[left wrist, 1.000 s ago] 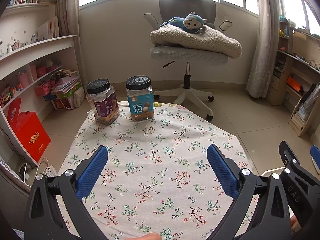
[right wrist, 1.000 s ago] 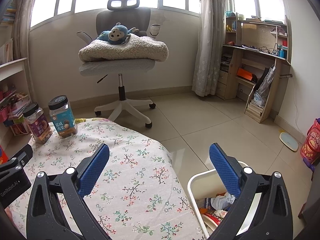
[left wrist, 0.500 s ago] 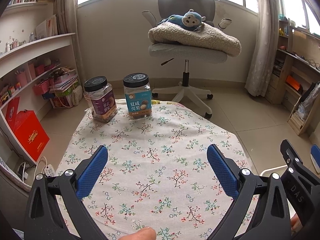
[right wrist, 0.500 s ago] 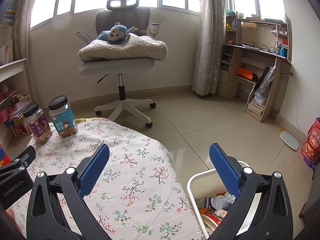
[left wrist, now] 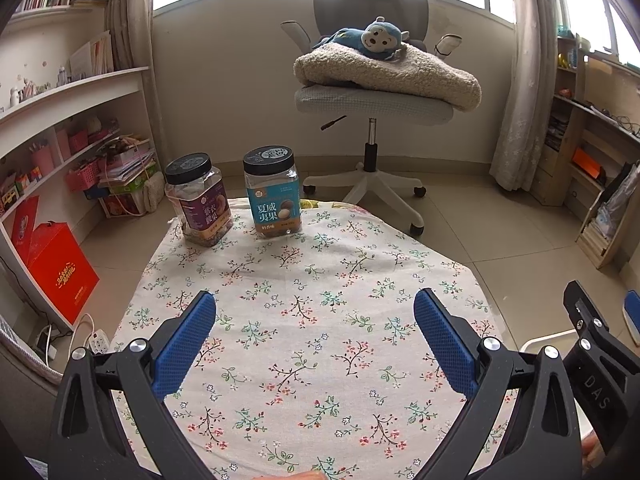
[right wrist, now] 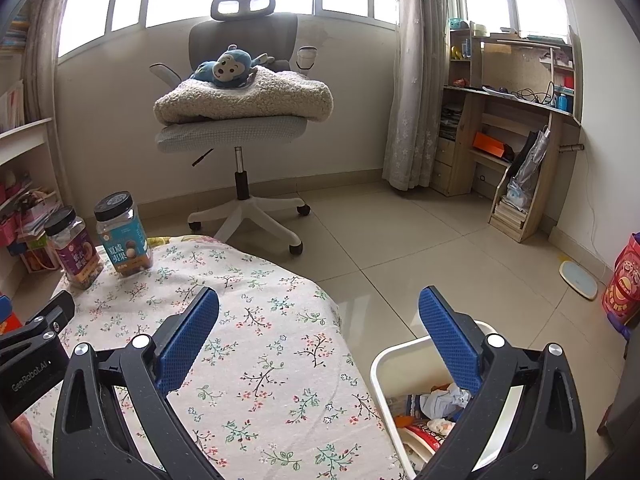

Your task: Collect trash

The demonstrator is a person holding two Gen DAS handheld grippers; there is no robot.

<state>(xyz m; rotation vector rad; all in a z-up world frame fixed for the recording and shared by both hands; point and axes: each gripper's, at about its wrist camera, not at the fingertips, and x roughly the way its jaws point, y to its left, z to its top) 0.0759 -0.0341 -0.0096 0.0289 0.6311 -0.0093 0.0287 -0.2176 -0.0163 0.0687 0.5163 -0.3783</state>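
A white trash bin stands on the floor at the table's right edge, with crumpled paper and wrappers inside. My right gripper is open and empty, above the table edge and the bin. My left gripper is open and empty above the floral tablecloth. Two snack jars stand at the table's far end: a purple-label jar and a blue-label jar. The bin's rim shows at the right in the left wrist view.
A grey office chair with a blanket and a blue monkey toy stands beyond the table. Shelves and a red box are on the left. A wooden desk shelf is on the right.
Both grippers have stayed open and empty. The left view has drifted slightly, so the jars sit a little lower and further right in the frame. The right view is nearly unchanged.
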